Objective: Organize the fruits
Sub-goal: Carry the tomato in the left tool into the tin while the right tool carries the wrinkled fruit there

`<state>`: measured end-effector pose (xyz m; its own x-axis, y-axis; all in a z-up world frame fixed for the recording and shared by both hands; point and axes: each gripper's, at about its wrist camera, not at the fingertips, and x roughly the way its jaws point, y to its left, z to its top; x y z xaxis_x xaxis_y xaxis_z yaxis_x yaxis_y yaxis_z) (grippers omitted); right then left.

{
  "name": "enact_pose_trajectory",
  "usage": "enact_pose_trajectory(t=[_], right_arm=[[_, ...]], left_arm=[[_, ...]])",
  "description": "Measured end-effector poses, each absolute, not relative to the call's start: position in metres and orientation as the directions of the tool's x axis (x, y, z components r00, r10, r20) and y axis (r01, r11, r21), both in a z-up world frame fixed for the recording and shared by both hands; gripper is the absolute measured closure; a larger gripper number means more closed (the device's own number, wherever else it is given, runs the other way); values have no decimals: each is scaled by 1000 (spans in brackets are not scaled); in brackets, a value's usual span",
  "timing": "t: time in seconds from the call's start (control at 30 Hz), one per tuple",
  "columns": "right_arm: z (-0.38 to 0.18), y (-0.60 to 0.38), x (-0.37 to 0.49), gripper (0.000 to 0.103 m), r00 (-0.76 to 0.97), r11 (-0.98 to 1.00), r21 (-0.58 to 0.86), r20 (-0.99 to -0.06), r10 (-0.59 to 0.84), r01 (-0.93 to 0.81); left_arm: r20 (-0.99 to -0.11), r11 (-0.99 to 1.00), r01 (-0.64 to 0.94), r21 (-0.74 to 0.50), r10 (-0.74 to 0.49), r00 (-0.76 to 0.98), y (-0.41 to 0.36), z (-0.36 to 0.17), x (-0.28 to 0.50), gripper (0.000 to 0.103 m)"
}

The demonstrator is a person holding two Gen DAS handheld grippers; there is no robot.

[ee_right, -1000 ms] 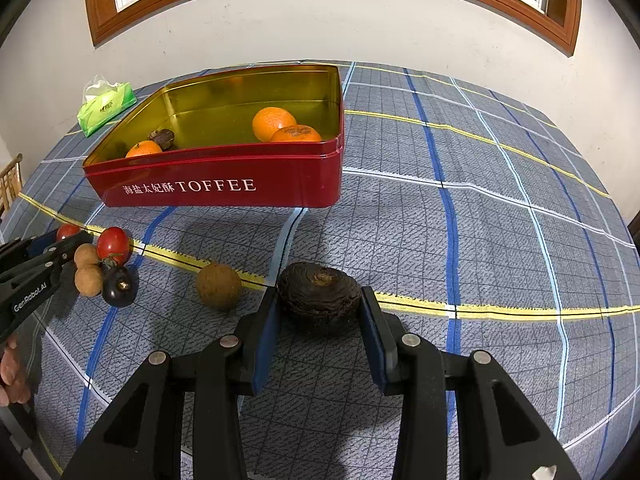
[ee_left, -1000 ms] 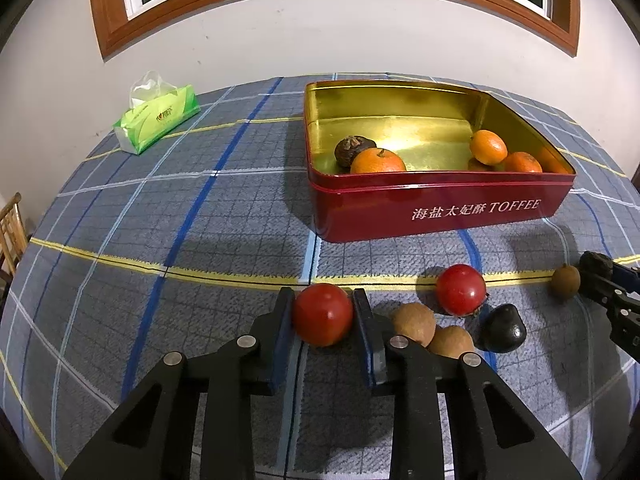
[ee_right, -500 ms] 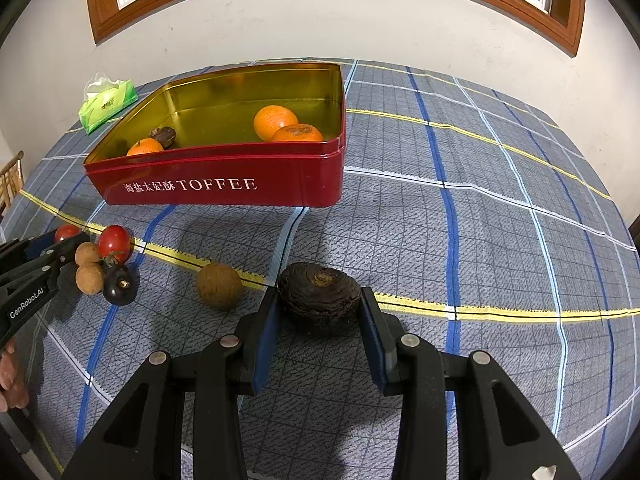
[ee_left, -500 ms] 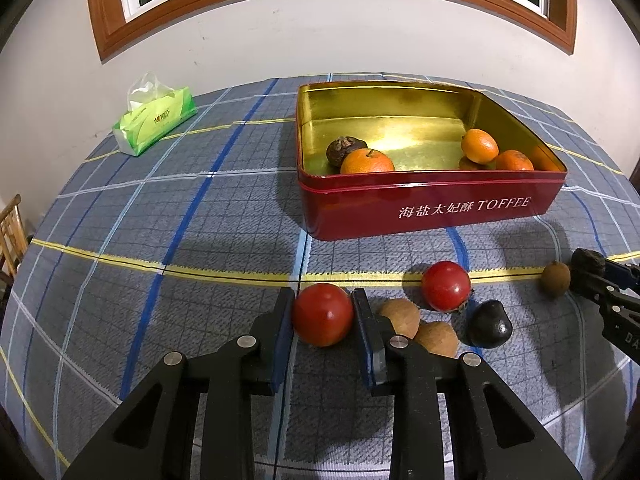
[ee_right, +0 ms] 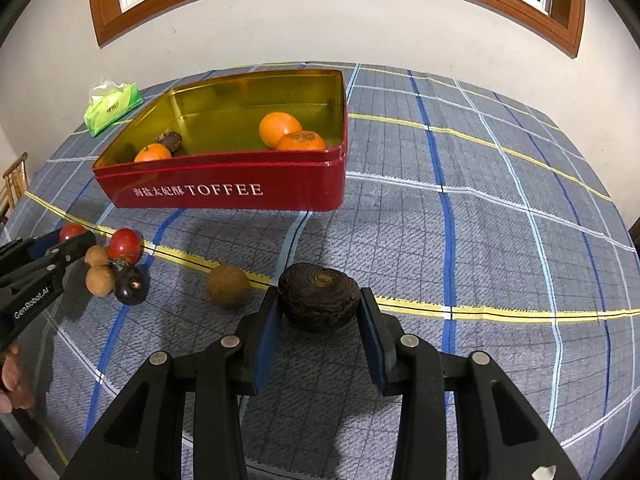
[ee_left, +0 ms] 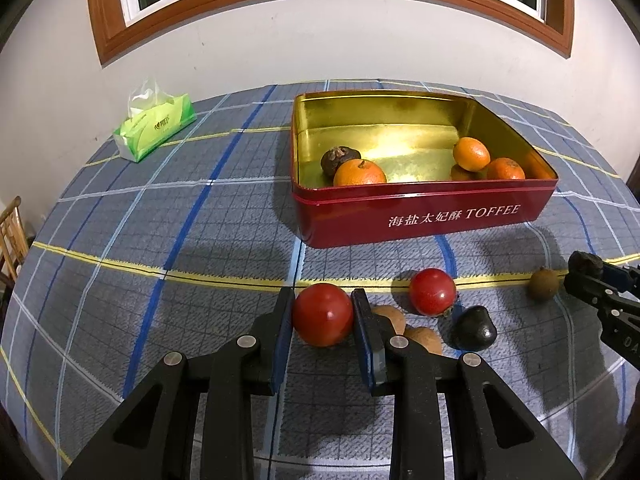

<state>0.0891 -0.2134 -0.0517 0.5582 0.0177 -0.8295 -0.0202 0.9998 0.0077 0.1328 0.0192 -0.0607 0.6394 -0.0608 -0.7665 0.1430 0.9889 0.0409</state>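
Observation:
My left gripper (ee_left: 322,297) is shut on a red tomato (ee_left: 322,314), low over the plaid cloth in front of the red toffee tin (ee_left: 424,220). My right gripper (ee_right: 319,294) is shut on a dark wrinkled fruit (ee_right: 319,296), right of a brown round fruit (ee_right: 227,285). The tin (ee_right: 224,190) holds three oranges (ee_left: 359,173) and another dark fruit (ee_left: 340,159). A second tomato (ee_left: 433,291), two brown fruits (ee_left: 426,340) and a black fruit (ee_left: 475,328) lie just right of the left gripper.
A green tissue pack (ee_left: 154,126) lies at the far left by the white wall. A wooden chair (ee_left: 12,236) stands off the table's left edge. A person's hand (ee_right: 12,380) shows at the left border of the right wrist view.
Both grips look the same. In the left wrist view the tin and the loose fruits have slid slightly to the left.

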Motion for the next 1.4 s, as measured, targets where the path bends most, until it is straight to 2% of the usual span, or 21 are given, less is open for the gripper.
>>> enact_pose_trajectory(t=[0.73, 1.4], right_arm=[[0, -192, 93, 68, 643, 993, -20, -764, 61, -118], [17, -179, 133, 68, 651, 984, -18, -752, 105, -180]], left_arm=[[-736, 985, 167, 37, -86, 671, 10, -28, 128, 74], [-704, 984, 174, 42, -94, 704, 0, 6, 164, 74]])
